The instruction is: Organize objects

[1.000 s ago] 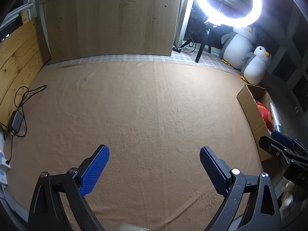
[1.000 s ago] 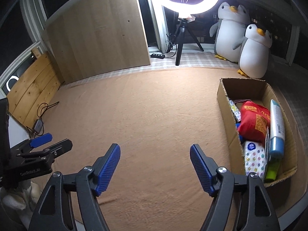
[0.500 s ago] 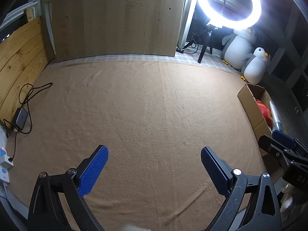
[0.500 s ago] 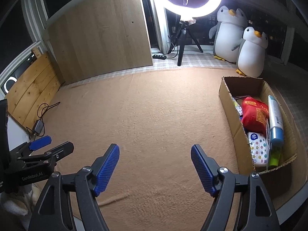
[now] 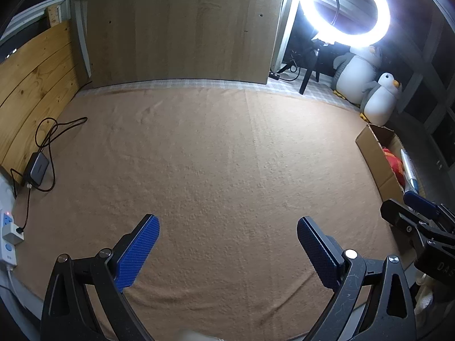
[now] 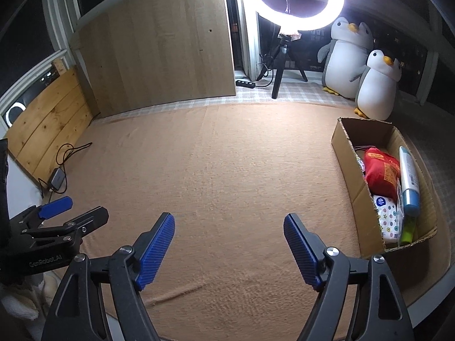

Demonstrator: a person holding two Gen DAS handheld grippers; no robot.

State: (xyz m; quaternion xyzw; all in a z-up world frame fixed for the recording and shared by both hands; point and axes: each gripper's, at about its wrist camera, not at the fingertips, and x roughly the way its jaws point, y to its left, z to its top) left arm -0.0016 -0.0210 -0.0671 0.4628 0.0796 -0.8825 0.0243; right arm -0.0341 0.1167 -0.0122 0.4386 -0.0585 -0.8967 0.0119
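A cardboard box (image 6: 345, 153) stands at the right edge of the tan cloth (image 6: 227, 156). It holds a red pouch (image 6: 381, 172), a white and blue tube (image 6: 408, 179), a dotted white packet (image 6: 388, 220) and a green item (image 6: 408, 228). My right gripper (image 6: 229, 241) hovers open over bare cloth left of the box, nothing between its blue pads. My left gripper (image 5: 227, 245) is open too, over bare cloth further left. The box (image 5: 375, 153) shows at the right edge of the left wrist view. Each gripper shows in the other's view, the left one (image 6: 59, 213) at the left and the right one (image 5: 412, 210) at the right.
A ring light on a tripod (image 6: 298, 0) and two plush penguins (image 6: 366, 65) stand at the back. A wooden panel (image 6: 159, 45) leans behind the cloth. A power adapter with cable (image 5: 37, 166) and a power strip (image 5: 8, 236) lie at the left edge.
Both grippers have drawn back toward the near edge of the cloth, so more of the room shows and the box looks smaller. Their jaws stay wide apart and nothing is held.
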